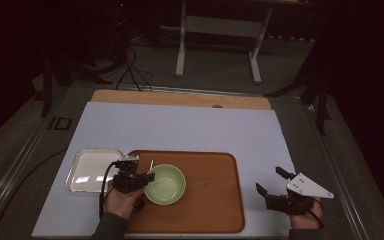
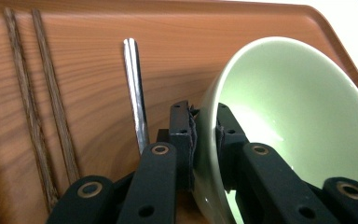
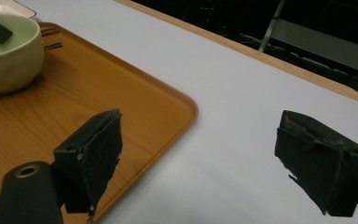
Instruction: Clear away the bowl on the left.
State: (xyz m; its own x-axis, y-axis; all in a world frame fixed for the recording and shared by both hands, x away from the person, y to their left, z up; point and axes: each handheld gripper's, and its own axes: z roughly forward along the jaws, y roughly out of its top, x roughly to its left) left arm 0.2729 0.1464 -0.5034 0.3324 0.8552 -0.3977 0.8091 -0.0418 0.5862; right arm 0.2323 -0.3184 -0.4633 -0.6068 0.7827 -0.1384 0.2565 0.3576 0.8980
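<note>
Left gripper view shows the bowl (image 2: 298, 126) pinched by its rim: one jaw sits outside the wall, the other inside, and the pads press the pale green ceramic between them. A rim grip like this suits a bowl too wide for the jaws to span, and it leaves the base free to slide or set down. The bowl rests on the tray (image 2: 98, 28), or hangs just above it, tilted in this view; whether its foot touches the wood I cannot tell.

Just beside the bowl, on its left in this view, lies a slim metal handle (image 2: 135, 93), and beyond that a pair of chopsticks (image 2: 42, 93), both flat on the tray and clear of the bowl.

From the high view, the bowl (image 1: 165, 184) sits left of the tray's middle, with the left gripper (image 1: 147, 177) reaching in over its left rim. Left of the tray lies a steel dish (image 1: 92, 169) with nothing visible in it. The right gripper (image 1: 269, 181) waits well to the right of the bowl, off the tray over the white mat (image 1: 180, 130), jaws wide apart and holding nothing, seemingly kept out of the way while the left hand works.
</note>
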